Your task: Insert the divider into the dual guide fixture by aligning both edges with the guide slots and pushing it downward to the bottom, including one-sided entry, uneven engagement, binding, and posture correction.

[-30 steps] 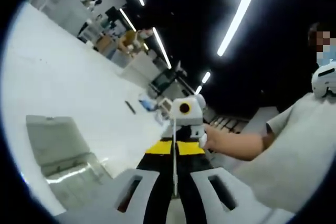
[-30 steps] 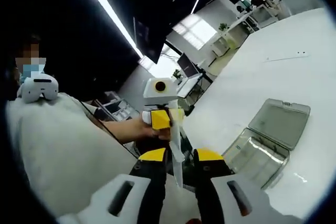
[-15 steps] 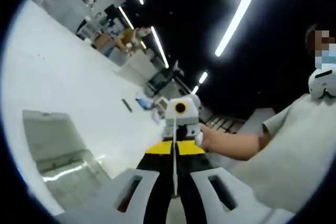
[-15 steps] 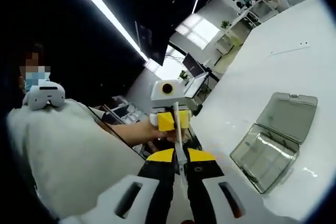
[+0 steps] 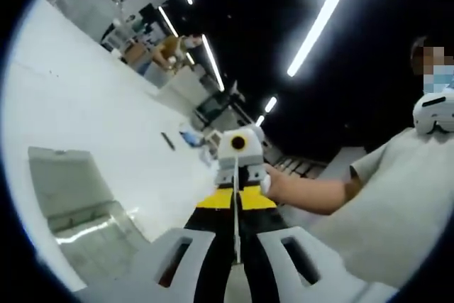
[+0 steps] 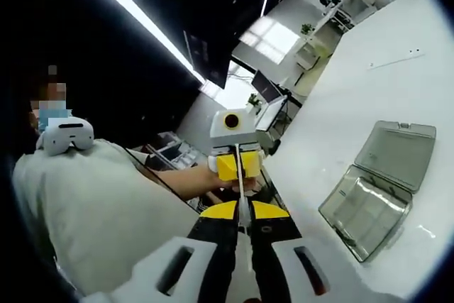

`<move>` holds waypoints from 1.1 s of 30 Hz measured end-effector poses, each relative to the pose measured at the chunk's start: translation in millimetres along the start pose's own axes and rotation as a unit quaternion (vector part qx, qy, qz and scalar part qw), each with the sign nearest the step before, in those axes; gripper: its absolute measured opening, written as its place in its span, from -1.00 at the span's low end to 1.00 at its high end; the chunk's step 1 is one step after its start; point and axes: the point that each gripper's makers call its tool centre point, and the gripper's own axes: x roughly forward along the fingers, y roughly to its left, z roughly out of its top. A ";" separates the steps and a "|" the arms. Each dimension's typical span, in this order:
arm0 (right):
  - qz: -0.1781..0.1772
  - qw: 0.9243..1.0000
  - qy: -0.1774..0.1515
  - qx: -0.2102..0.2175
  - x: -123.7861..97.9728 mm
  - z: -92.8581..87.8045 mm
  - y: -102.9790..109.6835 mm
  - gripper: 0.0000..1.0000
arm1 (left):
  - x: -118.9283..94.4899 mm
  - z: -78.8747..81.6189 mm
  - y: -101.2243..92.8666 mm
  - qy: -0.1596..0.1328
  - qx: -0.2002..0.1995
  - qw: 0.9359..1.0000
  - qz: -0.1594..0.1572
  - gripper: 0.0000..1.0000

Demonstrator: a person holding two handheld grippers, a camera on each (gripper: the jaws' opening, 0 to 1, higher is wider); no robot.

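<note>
Held edge-on between both grippers in mid-air above the white desk [image 5: 85,125]: a thin, pale, flat divider [image 5: 235,211], seen only as a narrow line.

In the left gripper view, left gripper [image 5: 235,202] closed on the divider, yellow-padded black fingers [image 5: 215,200] pressed to either face of it. Divider's long axis running straight away from the camera, along the fingers, toward the right gripper [image 5: 241,168] facing back from the far end. A person's hand [image 5: 280,184] wrapped around that far gripper, bare forearm leading to a light grey short sleeve.

In the right gripper view, the same arrangement mirrored: right gripper [image 6: 243,211] clamped shut on the divider [image 6: 241,189], yellow finger pads touching both sides, sheet pointing forward to the left gripper [image 6: 237,164] opposite, its yellow fingers also closed on the sheet.

On the desk, well apart from the divider, a clear plastic hinged case [image 6: 376,189] lying open, lid folded back, glossy and translucent with rounded corners; in the left gripper view the case [image 5: 74,204] at lower left.

Whether any guide slots sit inside the case: cannot tell.
</note>
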 end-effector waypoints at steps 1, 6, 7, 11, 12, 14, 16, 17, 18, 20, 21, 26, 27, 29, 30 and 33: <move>0.005 1.000 0.001 0.006 0.5 0.2 1.7 -0.98 | -0.7 0.8 0.6 -0.002 -0.003 1.000 -0.001 -1.00; 0.006 1.000 0.004 0.011 1.2 1.3 0.4 -0.99 | -1.1 1.8 0.1 -0.004 -0.002 1.000 -0.004 -1.00; 0.007 1.000 0.004 0.014 1.3 1.6 0.0 -0.99 | -1.4 2.2 0.3 -0.005 -0.001 1.000 -0.004 -1.00; 0.009 1.000 0.004 0.019 3.7 3.5 1.2 -0.99 | -3.8 4.5 2.8 -0.010 -0.008 1.000 -0.006 -1.00; 0.011 1.000 0.003 0.019 4.4 4.2 1.9 -0.99 | -4.0 5.5 1.1 -0.013 -0.008 1.000 -0.010 -1.00; 0.007 1.000 0.006 0.018 5.5 4.9 1.0 -1.00 | -4.5 6.0 2.8 -0.014 -0.009 1.000 -0.008 -1.00; 0.004 1.000 0.005 0.020 5.8 6.8 -1.7 -1.00 | -5.2 7.1 4.7 -0.017 -0.013 1.000 -0.006 -1.00; 0.002 1.000 0.006 0.024 6.5 7.4 -2.9 -1.00 | -5.9 7.7 6.2 -0.019 -0.015 1.000 -0.005 -1.00; 0.000 1.000 0.006 0.022 7.0 8.0 -3.2 -1.00 | -6.5 8.2 6.8 -0.021 -0.016 1.000 -0.005 -1.00; -0.006 1.000 0.007 0.018 9.1 9.9 -3.0 -1.00 | -8.4 9.5 8.4 -0.025 -0.018 1.000 -0.006 -1.00; -0.008 1.000 0.009 0.018 10.4 10.7 -2.3 -1.00 | -9.7 10.6 9.2 -0.028 -0.020 0.999 -0.005 -1.00; -0.020 1.000 0.011 0.017 13.4 14.4 -3.7 -1.00 | -12.2 14.6 11.0 -0.039 -0.025 0.999 -0.004 -1.00; -0.020 1.000 0.010 0.016 13.4 14.3 -4.1 -1.00 | -12.6 15.3 11.5 -0.040 -0.025 0.999 -0.004 -1.00; -0.026 0.999 0.007 0.018 14.2 15.7 -5.7 -1.00 | -13.3 17.1 13.2 -0.044 -0.022 0.999 0.002 -1.00; -0.030 0.999 0.006 0.019 15.0 16.3 -6.5 -1.00 | -13.9 17.5 13.8 -0.045 -0.021 0.999 0.005 -1.00; -0.035 0.999 0.005 0.024 16.3 17.8 -7.2 -1.00 | -15.2 19.0 16.0 -0.049 -0.017 0.999 0.011 -0.99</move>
